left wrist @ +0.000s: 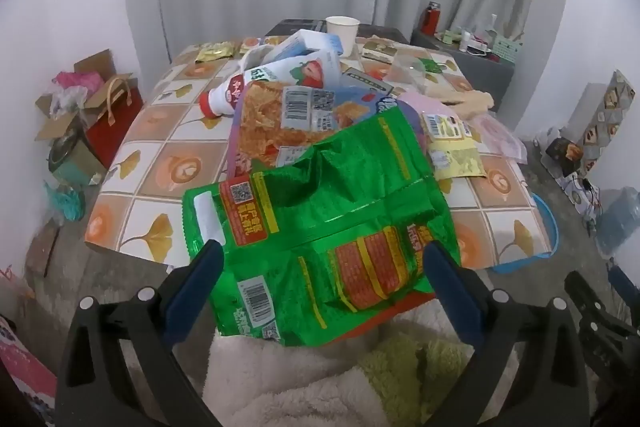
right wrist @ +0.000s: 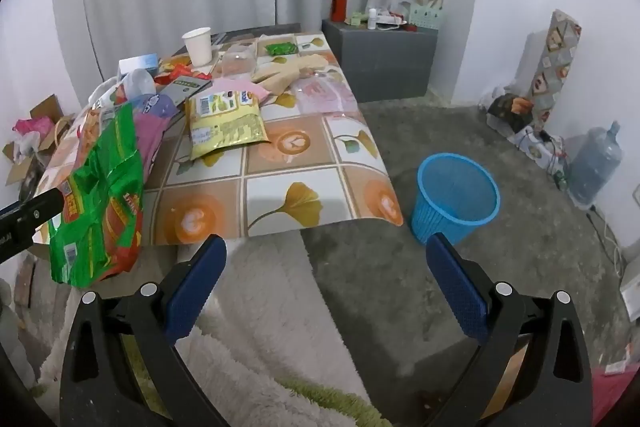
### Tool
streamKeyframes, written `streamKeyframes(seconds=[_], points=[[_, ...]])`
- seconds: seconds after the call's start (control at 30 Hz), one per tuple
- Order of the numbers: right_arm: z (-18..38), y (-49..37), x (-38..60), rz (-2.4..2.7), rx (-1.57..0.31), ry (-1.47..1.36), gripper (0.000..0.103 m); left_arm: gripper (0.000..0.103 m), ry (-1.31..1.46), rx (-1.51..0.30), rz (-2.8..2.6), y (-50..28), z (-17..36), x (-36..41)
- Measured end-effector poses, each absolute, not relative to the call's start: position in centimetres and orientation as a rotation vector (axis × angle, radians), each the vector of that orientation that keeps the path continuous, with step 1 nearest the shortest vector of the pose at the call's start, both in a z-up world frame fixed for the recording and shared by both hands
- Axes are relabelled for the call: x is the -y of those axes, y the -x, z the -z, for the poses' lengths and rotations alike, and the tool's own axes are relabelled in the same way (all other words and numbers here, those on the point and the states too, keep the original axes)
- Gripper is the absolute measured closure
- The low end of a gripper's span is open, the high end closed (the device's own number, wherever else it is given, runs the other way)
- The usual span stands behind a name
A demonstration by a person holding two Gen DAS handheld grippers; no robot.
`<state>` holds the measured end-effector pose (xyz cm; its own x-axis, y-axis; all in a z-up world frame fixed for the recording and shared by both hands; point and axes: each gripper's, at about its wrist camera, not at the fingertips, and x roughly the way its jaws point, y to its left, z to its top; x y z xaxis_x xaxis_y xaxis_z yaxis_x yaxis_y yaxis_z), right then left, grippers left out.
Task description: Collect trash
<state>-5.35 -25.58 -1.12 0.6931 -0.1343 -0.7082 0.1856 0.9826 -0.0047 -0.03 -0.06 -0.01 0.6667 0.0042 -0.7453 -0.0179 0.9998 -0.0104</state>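
The green snack bag (left wrist: 320,227) is seen hanging over the near edge of the bench (left wrist: 168,147), directly ahead of the left gripper (left wrist: 320,279) and between its two blue pads (left wrist: 196,287), which stand wide apart on either side of the bag's lower part. No pad is seen pressing the foil, so the left gripper is judged to be open and holding nothing, although the bag's lower corner lies close to the left pad. The bag's long axis runs from the near edge up and away towards the pile of wrappers behind it. From the right wrist view the same bag (right wrist: 100,195) is found far to the left, well apart from the right gripper (right wrist: 326,279), whose jaws are also spread wide and empty. The left gripper is therefore the nearer one by a clear margin.

The blue bin (right wrist: 456,199) stands on the floor just beside the bench's near right corner, ahead and slightly right of the right gripper; the bag would have to be carried rightward across the bench front to reach it.

The bag is crumpled, shiny green foil with red and yellow printed panels and a barcode near its lower edge. It appears flattened and empty, and it is likely to crinkle and slip when pinched.
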Motion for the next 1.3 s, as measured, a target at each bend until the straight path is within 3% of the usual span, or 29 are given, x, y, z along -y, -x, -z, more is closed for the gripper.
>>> streamKeyframes(seconds=[1.3], points=[[1.0,5.6,25.3,0.178,-0.779,-0.072,0.007,0.005,0.053,-0.857,-0.026,0.2,0.8,-1.1]])
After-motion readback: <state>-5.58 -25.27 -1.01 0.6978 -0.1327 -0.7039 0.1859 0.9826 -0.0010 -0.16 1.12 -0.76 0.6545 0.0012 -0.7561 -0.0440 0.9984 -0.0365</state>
